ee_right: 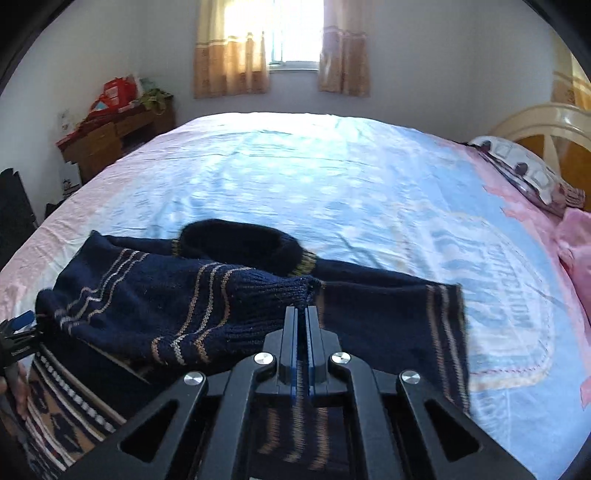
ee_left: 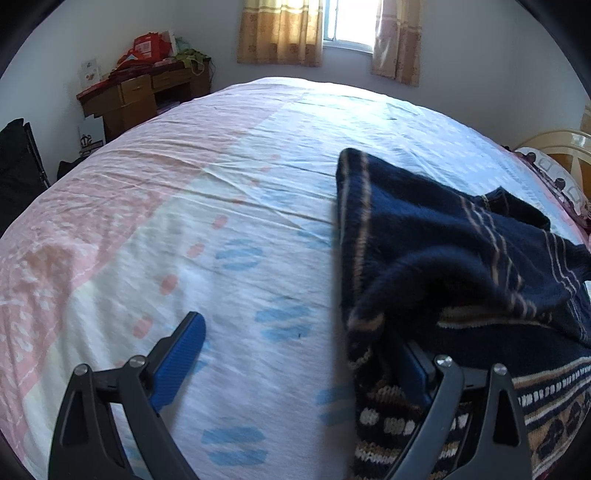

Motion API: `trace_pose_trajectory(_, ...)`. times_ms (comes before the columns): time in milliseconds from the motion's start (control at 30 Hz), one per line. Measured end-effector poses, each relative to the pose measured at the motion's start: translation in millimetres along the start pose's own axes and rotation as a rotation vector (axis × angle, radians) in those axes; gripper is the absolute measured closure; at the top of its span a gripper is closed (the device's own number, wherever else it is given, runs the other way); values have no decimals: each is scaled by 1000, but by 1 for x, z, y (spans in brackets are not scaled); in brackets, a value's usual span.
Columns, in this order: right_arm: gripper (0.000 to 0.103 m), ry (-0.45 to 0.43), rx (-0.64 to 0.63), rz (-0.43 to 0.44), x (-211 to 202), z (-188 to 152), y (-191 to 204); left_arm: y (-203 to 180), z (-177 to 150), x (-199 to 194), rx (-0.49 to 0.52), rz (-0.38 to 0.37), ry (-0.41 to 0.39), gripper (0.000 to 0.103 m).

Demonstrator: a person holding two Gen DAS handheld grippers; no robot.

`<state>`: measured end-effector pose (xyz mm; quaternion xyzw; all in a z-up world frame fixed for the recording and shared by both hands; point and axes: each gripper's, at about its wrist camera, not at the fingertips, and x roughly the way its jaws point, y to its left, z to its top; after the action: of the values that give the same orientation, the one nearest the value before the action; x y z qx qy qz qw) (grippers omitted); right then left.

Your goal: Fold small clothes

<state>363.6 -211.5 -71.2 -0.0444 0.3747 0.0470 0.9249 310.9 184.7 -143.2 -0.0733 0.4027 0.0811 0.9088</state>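
The navy striped sweater (ee_right: 155, 295) lies crumpled near the bed's (ee_right: 332, 177) front edge. The right hand-held gripper (ee_right: 301, 312) is fully closed, pinching its cuff. The left hand-held gripper (ee_left: 295, 354) stands wide open, one finger under the knit.

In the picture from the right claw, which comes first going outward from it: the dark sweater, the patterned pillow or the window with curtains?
1. Dark sweater: right at the right claw, whose tips are pinched shut on its knitted cuff.
2. Patterned pillow: far right, by the headboard.
3. Window: farthest, on the back wall beyond the bed.
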Motion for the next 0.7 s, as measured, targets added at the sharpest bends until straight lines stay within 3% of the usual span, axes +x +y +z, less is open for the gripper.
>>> trace_pose_trajectory(167,101,103,22,-51,28,-19,-24,-5,0,1,26,-16,2,4)
trace_pose_trajectory(300,100,117,19,-71,44,-26,-26,-3,0,-4,25,-33,-9,4)
trace_pose_trajectory(600,100,130,56,-127,39,-28,-47,5,-2,-53,-10,-92,-192,4)
trace_pose_trajectory(700,100,69,77,-126,24,-24,-52,-10,13,-62,54,-51,-243,0)
